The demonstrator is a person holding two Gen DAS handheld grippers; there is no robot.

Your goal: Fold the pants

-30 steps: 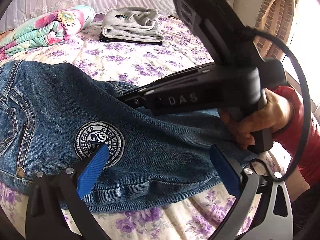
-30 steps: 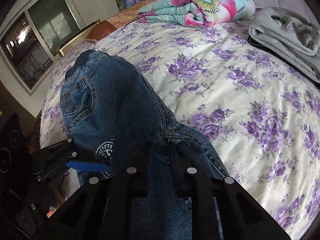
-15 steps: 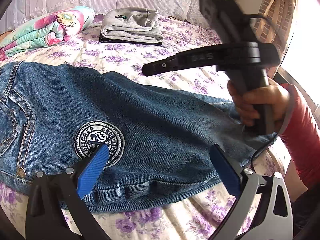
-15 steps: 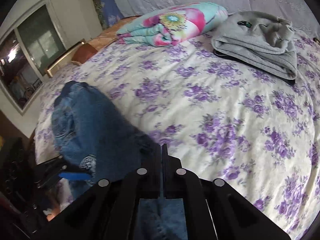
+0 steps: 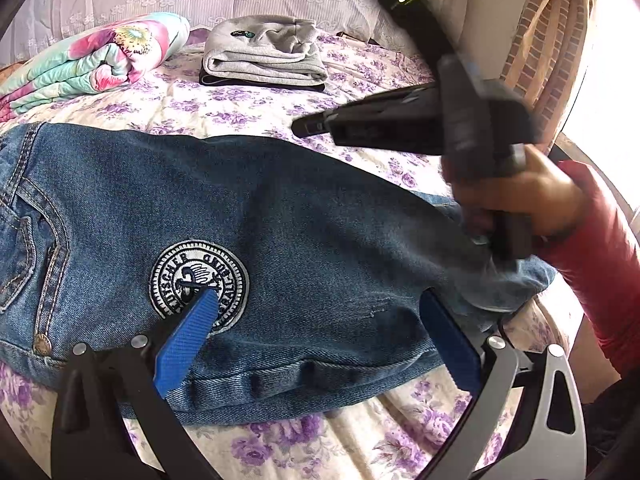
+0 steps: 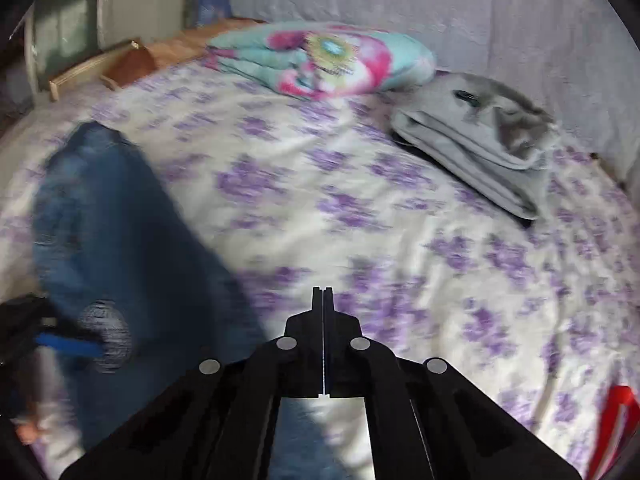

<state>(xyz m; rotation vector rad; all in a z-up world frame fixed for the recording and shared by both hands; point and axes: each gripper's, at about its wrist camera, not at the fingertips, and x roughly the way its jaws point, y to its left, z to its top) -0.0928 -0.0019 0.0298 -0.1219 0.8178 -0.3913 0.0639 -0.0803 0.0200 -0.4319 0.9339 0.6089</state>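
Blue denim pants [image 5: 280, 240] lie folded lengthwise on the floral bed, with a round white patch [image 5: 199, 279] near the front; they show blurred at the left of the right wrist view [image 6: 120, 220]. My left gripper [image 5: 316, 312] is open, its blue pads [image 5: 188, 340] resting over the pants' near edge. My right gripper [image 6: 323, 292] is shut and empty, raised above the bed to the right of the pants; it shows in the left wrist view [image 5: 420, 120], held in a hand above the leg end.
A folded grey garment [image 5: 264, 56] on a dark one and a rolled floral blanket [image 5: 92, 64] lie at the bed's far side. A curtain and a bright window [image 5: 560, 40] are at the right. The purple-flowered sheet [image 6: 400, 220] stretches between.
My right gripper has let go of the pant leg, shut, and lifted up and away to the right. The leg now lies flat. My left gripper has not moved.
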